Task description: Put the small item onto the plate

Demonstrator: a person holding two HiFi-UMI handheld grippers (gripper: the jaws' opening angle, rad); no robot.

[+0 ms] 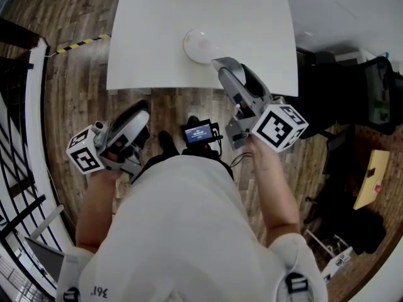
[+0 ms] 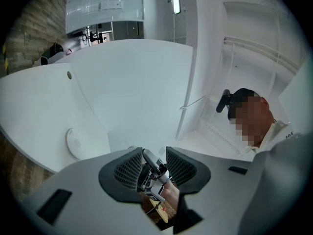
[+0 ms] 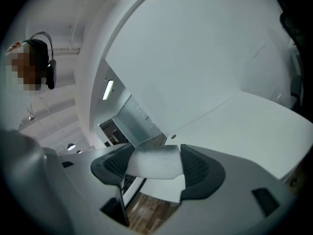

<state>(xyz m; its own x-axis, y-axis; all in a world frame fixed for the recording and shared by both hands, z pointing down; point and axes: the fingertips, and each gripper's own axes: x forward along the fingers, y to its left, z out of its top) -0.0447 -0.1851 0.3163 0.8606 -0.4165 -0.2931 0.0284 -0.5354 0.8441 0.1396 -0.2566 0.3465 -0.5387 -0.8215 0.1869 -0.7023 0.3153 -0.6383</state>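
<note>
The small item (image 3: 154, 162) is clamped in the right gripper's (image 1: 221, 65) fingers. It is best centred over the plate (image 1: 200, 45) before release. The left gripper's (image 1: 140, 119) fingers are parted.

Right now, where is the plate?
In the head view the plate lies on the white table, near its front edge. The right gripper, shut on the small item, reaches its near right rim.

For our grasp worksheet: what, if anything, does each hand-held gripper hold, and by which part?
Right hand-held gripper: a small white item, clamped by opposite sides. Left hand-held gripper: nothing.
</note>
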